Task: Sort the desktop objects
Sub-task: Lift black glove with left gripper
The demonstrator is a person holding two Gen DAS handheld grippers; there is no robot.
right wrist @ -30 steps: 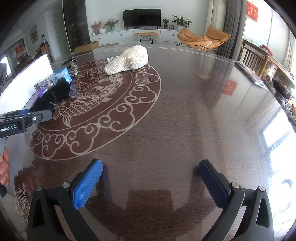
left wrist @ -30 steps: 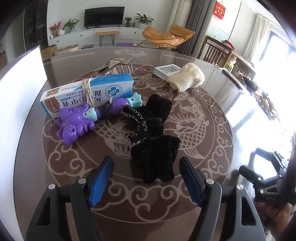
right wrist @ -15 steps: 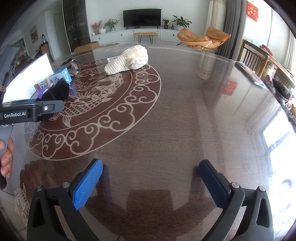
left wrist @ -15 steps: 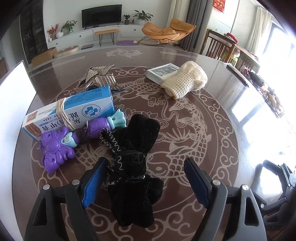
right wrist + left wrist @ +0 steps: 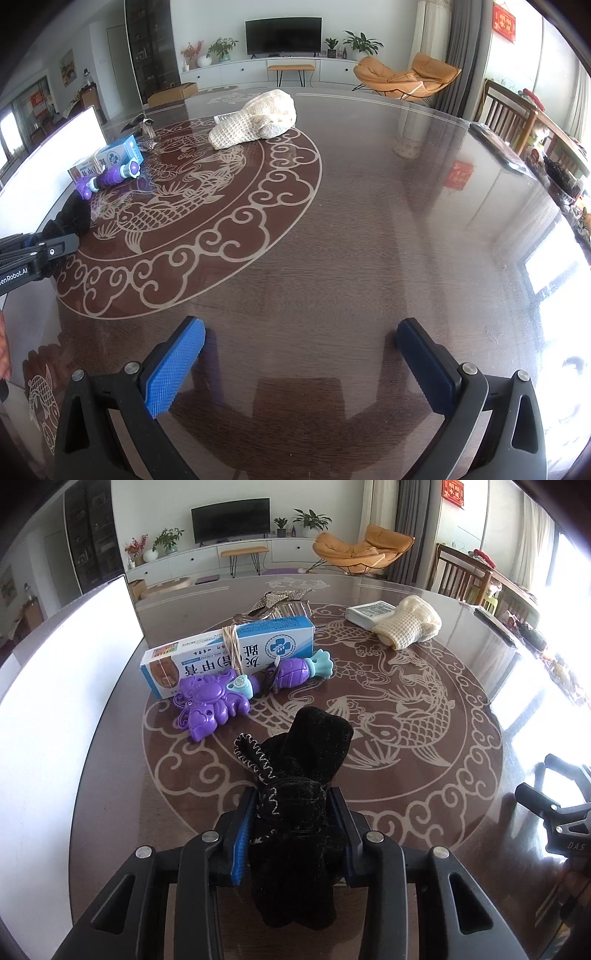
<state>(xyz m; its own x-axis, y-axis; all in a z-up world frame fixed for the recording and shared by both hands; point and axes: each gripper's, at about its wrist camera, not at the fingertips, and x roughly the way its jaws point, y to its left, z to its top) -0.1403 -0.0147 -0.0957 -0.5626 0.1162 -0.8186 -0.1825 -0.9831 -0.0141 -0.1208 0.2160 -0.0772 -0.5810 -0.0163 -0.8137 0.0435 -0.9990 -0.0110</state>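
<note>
Presently catalogued, largest first:
Room: living room beyond; wall television, orange lounge chair, potted plants, bright windows at right.
Table: round, dark, glossy, koi and cloud inlay; strong glare.
White board: upright along the table's left edge.
Black velvet pouch: nearest item, near the pattern's near rim, pinched at mid-body.
Blue carton: string-tied, just behind the purple toy.
Cream knit bag: far right, overlapping a white box.
Left gripper: jaws have just been closing, pads now squeezing the pouch.
Right gripper: spread wide, empty, over bare table.
Risk: soft, limp cloth may slide from the pads on lifting; its drooping end may drag on the table.
</note>
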